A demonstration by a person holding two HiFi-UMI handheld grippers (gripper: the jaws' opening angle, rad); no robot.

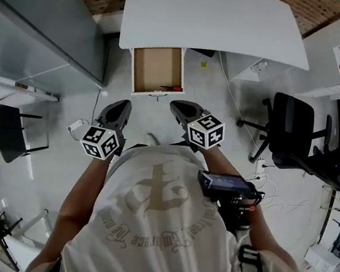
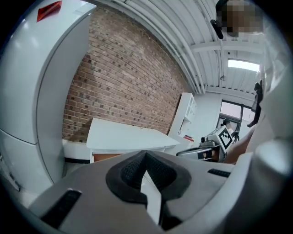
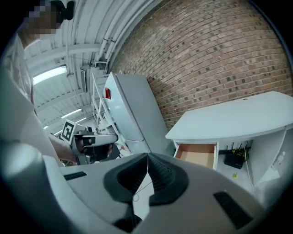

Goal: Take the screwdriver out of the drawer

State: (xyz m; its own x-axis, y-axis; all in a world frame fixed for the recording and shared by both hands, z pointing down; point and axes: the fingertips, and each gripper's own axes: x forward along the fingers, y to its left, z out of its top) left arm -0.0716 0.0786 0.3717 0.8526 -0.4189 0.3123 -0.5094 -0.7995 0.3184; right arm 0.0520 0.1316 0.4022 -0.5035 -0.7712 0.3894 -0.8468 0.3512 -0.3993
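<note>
Red-handled screwdriver (image 1: 173, 88) is lying along the front edge of the open drawer (image 1: 157, 68) under the tabletop (image 1: 216, 20), left gripper (image 1: 122, 106) and right gripper (image 1: 179, 107) both have fingers pressed together on nothing, and it's probably light, stiff and rolly, so I'd pinch the fat handle.

Desk (image 1: 216, 20): white top, smooth and matt.
Drawer (image 1: 157, 68): brown wood look inside, matt.
Wall (image 2: 123, 87): rough brick.
My left gripper (image 2: 145, 154) and right gripper (image 3: 147, 156): grey plastic shells, smooth, matt; black ribbed pads (image 2: 130, 172), rubbery.
My shirt (image 1: 164, 225): soft pale cloth, printed.
</note>
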